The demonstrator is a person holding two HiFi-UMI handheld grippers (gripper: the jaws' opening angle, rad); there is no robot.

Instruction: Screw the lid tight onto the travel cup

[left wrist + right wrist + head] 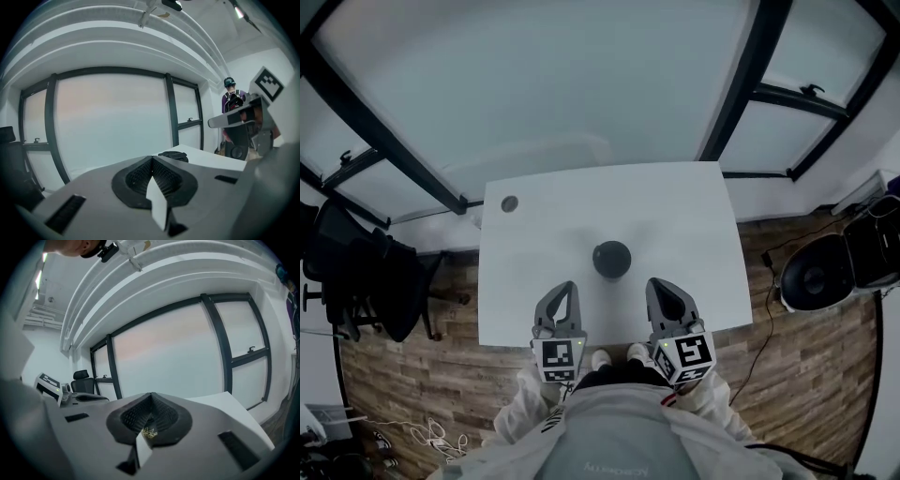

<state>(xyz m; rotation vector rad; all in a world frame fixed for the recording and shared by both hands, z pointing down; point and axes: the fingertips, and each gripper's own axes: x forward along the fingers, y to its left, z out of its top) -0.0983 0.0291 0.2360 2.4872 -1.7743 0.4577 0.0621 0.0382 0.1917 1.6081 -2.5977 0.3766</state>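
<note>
Cup (611,259): mid-table, frame centre in head view, just above and between both gripper tips.
Nearer: about equal, L vs R.
Axis: seems upright, seen end-on as a circle.
L gripper (568,285): jaws closed together, empty.
R gripper (657,282): same, empty.
Lid: can't tell if it's on the cup.
Surfaces: cup dark, round, matte; table (694,216) white, smooth, flat; pads (140,176) black, ribbed.

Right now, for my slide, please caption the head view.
Both shut, the left gripper and the right gripper hover near the dark travel cup on a white table.
</note>
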